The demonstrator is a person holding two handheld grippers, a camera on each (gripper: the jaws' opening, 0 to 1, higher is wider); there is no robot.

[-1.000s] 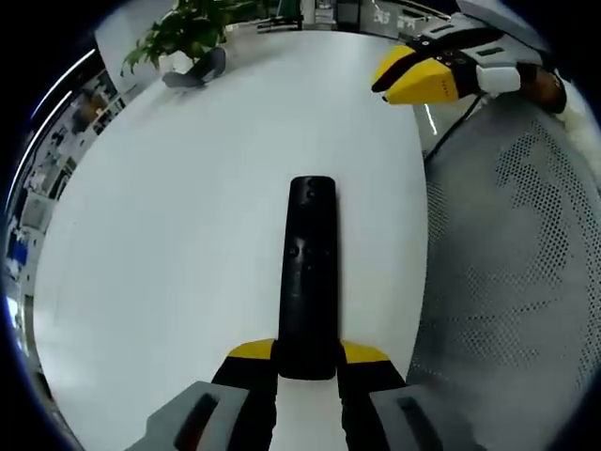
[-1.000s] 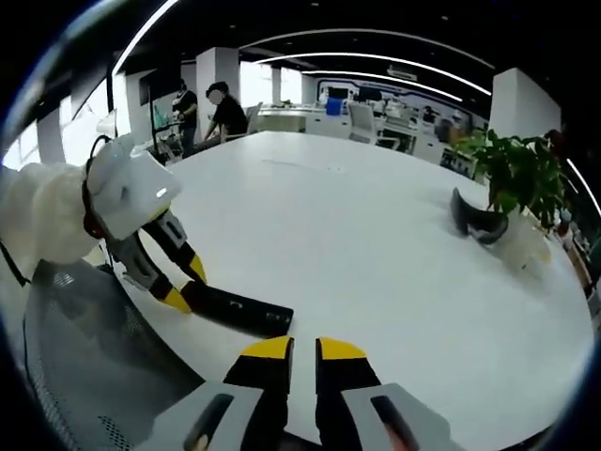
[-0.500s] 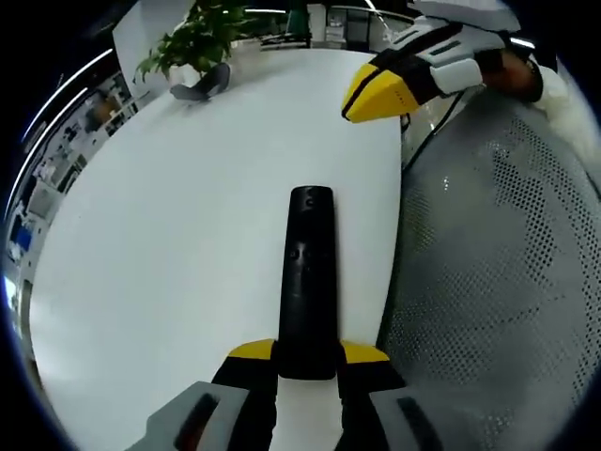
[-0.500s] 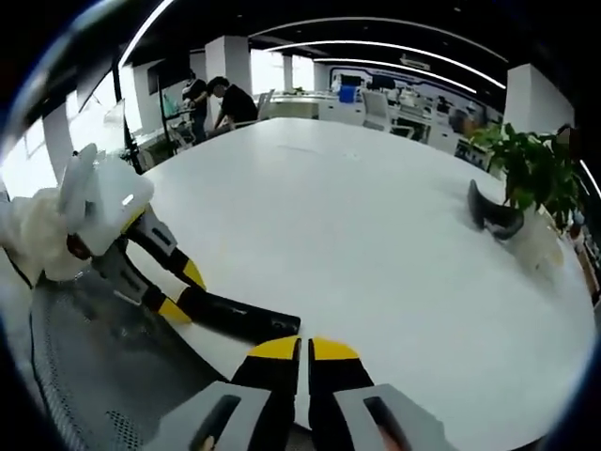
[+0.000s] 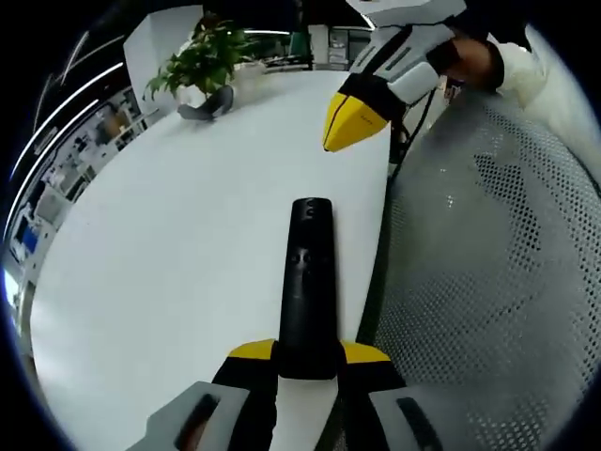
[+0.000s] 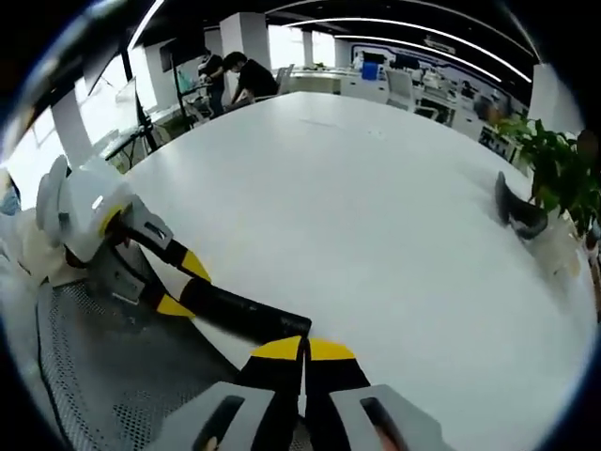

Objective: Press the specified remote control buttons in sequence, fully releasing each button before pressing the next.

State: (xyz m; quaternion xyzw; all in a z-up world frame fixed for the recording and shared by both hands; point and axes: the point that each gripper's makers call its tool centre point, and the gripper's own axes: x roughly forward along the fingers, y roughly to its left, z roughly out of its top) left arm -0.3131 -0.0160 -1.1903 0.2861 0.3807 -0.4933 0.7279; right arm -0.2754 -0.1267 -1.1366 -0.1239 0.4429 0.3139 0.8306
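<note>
Here's the black remote control, a long slim bar, clamped at its near end between the yellow-tipped jaws of the left hand-held gripper, its far end reaching out over the white tabletop close to the edge. In the right gripper view the same remote runs from the left hand-held gripper toward the yellow tips of the right hand-held gripper, whose jaws are pressed together with nothing between them, a closed point just beside the remote's free end. From the left gripper view, that right hand-held gripper hangs above and beyond the remote, apart from it. My read: this remote is light and rigid plastic, smooth and probably a little slippery, so a firm pinch across its narrow sides near the tail looks like the right place to hold, leaving the button face free. The buttons are too small to make out individually. A press far from the grip could lever the body downward, so I'd judge a gentle, straight push is needed. A potted plant and a dark curved object sit well away at the far side.
</note>
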